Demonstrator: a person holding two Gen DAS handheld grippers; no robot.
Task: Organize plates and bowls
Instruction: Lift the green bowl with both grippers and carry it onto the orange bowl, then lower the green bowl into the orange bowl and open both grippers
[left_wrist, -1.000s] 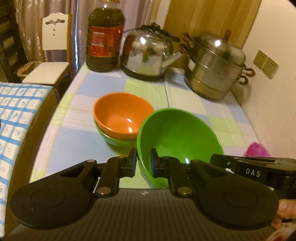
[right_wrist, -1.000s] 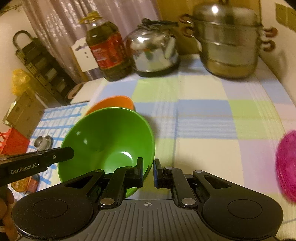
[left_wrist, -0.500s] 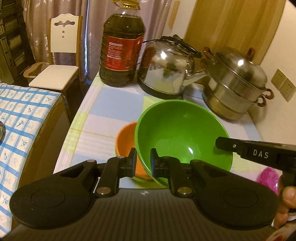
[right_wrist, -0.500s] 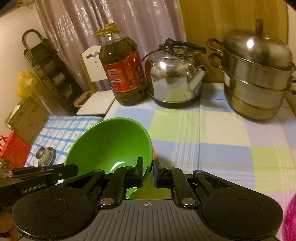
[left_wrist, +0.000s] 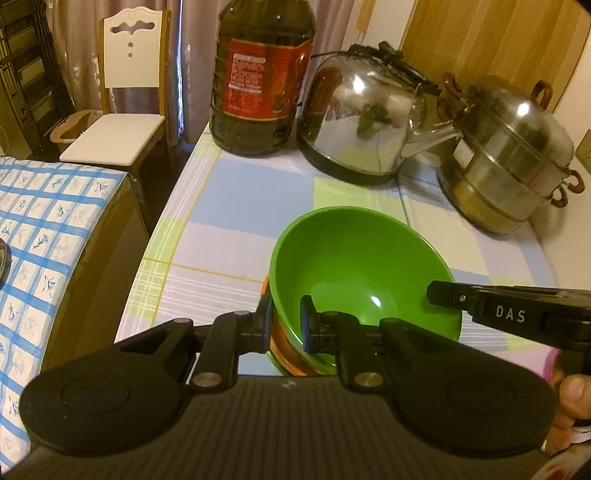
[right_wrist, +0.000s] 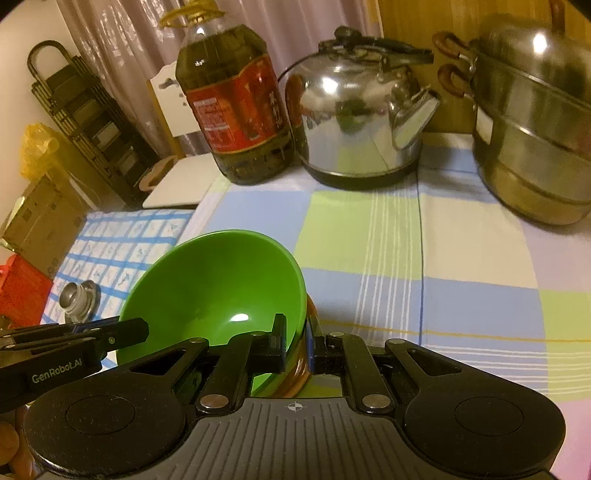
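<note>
A large green bowl (left_wrist: 364, 273) sits nested on top of an orange bowl (left_wrist: 286, 350), of which only a sliver of side shows. My left gripper (left_wrist: 284, 325) has its fingers astride the green bowl's near-left rim, slightly parted. My right gripper (right_wrist: 297, 341) is astride the bowl's right rim; the green bowl (right_wrist: 218, 280) and the orange bowl's side (right_wrist: 297, 373) show between its fingers. The right gripper's body also shows at the right of the left wrist view (left_wrist: 517, 314).
At the back of the checked tablecloth (left_wrist: 240, 210) stand an oil bottle (left_wrist: 262, 74), a steel kettle (left_wrist: 362, 122) and a steamer pot (left_wrist: 509, 158). A white chair (left_wrist: 122, 110) and a blue-checked surface (left_wrist: 44, 221) lie to the left. Something pink (left_wrist: 552, 365) lies at the right.
Both grippers carried the green bowl left and lowered it onto the orange bowl, which is now almost hidden. The left gripper's fingers have parted slightly around the rim.
</note>
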